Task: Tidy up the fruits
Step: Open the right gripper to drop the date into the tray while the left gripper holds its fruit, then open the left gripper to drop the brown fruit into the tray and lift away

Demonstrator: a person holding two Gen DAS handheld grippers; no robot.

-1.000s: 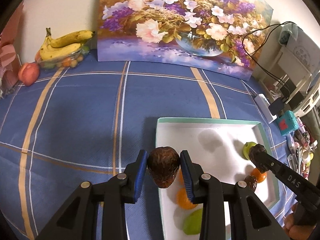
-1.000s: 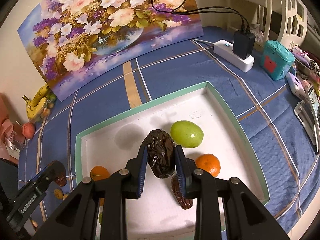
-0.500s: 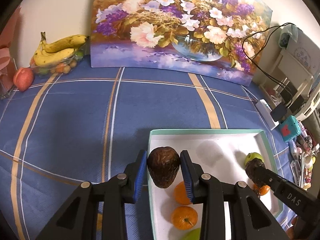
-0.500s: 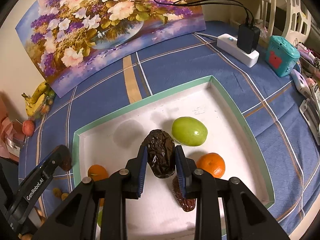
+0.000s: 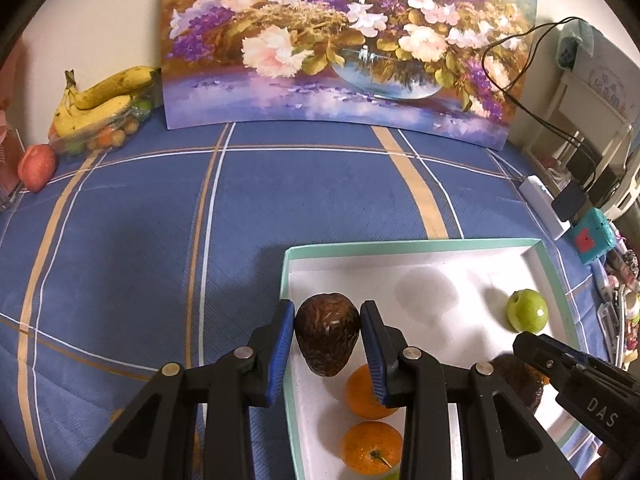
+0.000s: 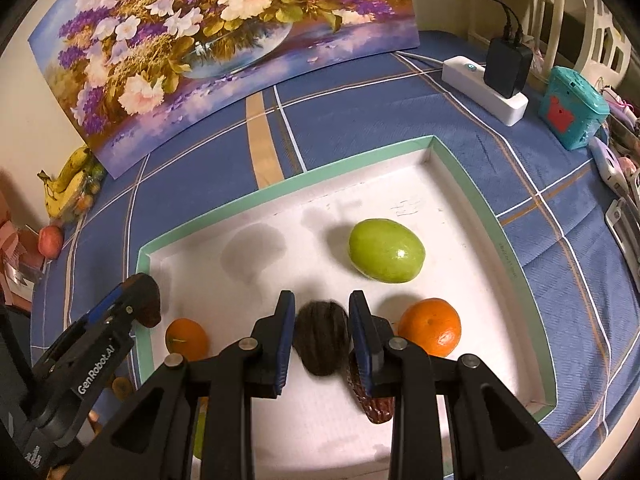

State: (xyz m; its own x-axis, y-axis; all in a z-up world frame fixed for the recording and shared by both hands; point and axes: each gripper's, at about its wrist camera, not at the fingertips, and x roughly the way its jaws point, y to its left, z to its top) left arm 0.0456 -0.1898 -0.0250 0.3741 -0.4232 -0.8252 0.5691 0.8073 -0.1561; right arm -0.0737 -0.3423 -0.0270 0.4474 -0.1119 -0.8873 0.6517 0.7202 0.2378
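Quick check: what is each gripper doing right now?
Left gripper: shut on a dark brown fruit.
Right gripper: shut on a dark wrinkled fruit.

A plain cream wall [image 5: 100, 20] closes off the back, and a wide floral canvas painting of pink, white and purple blooms in a glass bowl [image 5: 344, 44] leans against it along the table's far edge. A blue cloth with tan and white stripes [image 5: 160, 208] covers the table. At the right edge, white slatted furniture [image 6: 592, 12] stands under warm, dim indoor light.
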